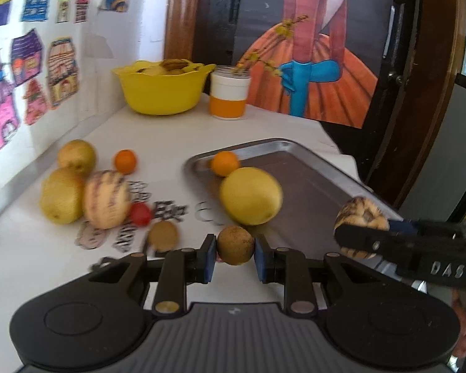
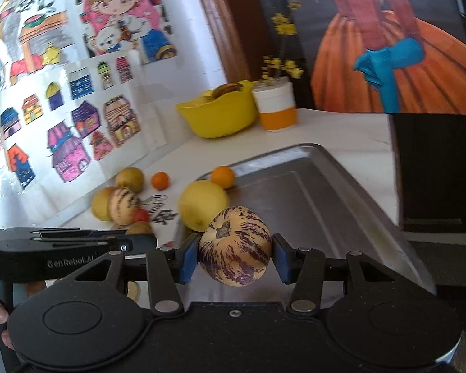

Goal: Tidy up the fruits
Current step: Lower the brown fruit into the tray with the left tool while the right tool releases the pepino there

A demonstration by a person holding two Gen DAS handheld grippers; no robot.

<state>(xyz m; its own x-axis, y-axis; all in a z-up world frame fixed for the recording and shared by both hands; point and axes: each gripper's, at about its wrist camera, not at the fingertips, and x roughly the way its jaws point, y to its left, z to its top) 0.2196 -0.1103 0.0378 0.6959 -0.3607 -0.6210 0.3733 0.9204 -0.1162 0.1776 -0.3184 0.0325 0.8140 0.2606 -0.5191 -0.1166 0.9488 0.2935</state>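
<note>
Left wrist view. The fingers (image 1: pixel 207 256) of the left gripper (image 1: pixel 235 256) were closed to a narrow gap on a small brown kiwi-like fruit (image 1: pixel 235 245), one blue pad touching each side. The fruit was held clear of the white surface (image 1: pixel 158 124), just short of the near-left edge of the metal tray (image 1: pixel 320 180). The tray lay ahead and to the right of these fingers. On its left end sat a large yellow fruit (image 1: pixel 250 195) and a small orange (image 1: pixel 224 163), touching or nearly so. Loose fruit remained on the surface to the left: two pears (image 1: pixel 62 199), a striped melon (image 1: pixel 106 199), a red fruit (image 1: pixel 140 214), a second kiwi (image 1: pixel 163 235) and another orange (image 1: pixel 125 161). A yellow bowl (image 1: pixel 161 93) and an orange-banded cup (image 1: pixel 229 96) stood at the far end.

Right wrist view. The fingers (image 2: pixel 190 259) of the right gripper (image 2: pixel 235 259) were open to a medium width and clamped on a purple-striped pepino melon (image 2: pixel 235 245), stem scar facing the camera, so the long axis appeared to run roughly along the fingers. The melon hung over the near part of the tray, with bare tray floor ahead and to the right.

Judgement: both fruits were in transit to the tray. The right gripper was the nearer, already above open tray floor; the left needed to travel forward and right, passing the yellow fruit.
</note>
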